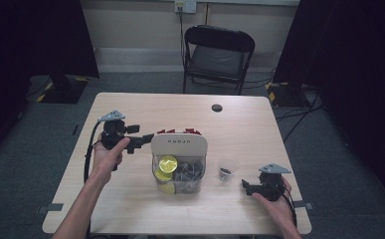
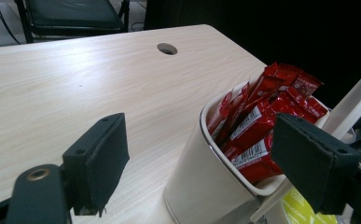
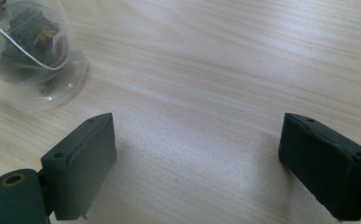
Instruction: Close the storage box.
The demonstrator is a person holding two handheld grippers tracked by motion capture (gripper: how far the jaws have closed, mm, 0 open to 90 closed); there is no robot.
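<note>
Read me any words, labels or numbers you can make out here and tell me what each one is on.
White caddy handle panel: short dark lettering, too blurred to read.
Red sachets: white label strips with barcodes and print, too small to read.
Yellow packet: faint print, unreadable.
Clear cup: no text.

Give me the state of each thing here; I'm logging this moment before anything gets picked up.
Left tongs: open, empty, at the organizer's back compartment.
Right tongs: open, empty, over bare table.
Organizer: upright, compartments filled.
Red sachets: standing in the back compartment.
Clear cup: upright, holding a tea bag.
Folding chair: unfolded, unoccupied.
</note>
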